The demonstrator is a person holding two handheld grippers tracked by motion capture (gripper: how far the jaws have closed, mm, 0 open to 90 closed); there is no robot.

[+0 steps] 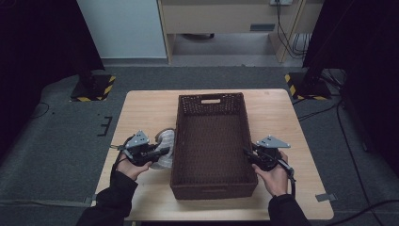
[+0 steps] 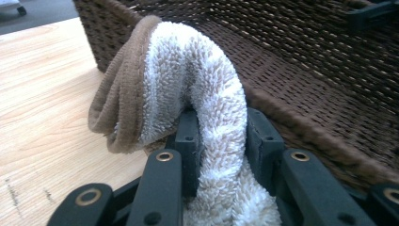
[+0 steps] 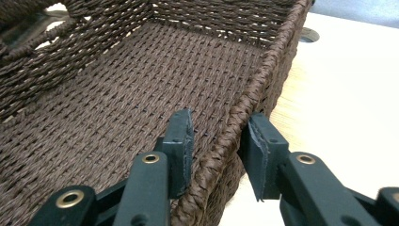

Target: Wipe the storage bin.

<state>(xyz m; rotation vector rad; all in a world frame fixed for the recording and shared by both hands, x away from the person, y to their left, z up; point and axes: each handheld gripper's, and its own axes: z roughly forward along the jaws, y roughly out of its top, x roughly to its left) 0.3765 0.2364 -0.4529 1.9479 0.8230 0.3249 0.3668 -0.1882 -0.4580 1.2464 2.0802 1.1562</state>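
Beside the wicker basket (image 1: 211,141), the left gripper (image 2: 221,136) pinches a fluffy towel (image 2: 188,75) — it could snag the rim; the right gripper (image 3: 219,141), jaws straddling the wall, apparently not quite clamped — the basket may slide.

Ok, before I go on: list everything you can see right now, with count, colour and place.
basket: 1, dark brown wicker, middle of the table, nothing inside
towel: 1, white fleece with brown edge, beside the basket's left wall, pinched in the left gripper
table: 1, light wood, under it all
stands: 2, black with yellow-black striped bases, on the floor beyond the table's far corners
left gripper: 1, black, shut on the towel
right gripper: 1, black, jaws astride the basket's right rim
hands: 2, dark sleeves, near edge
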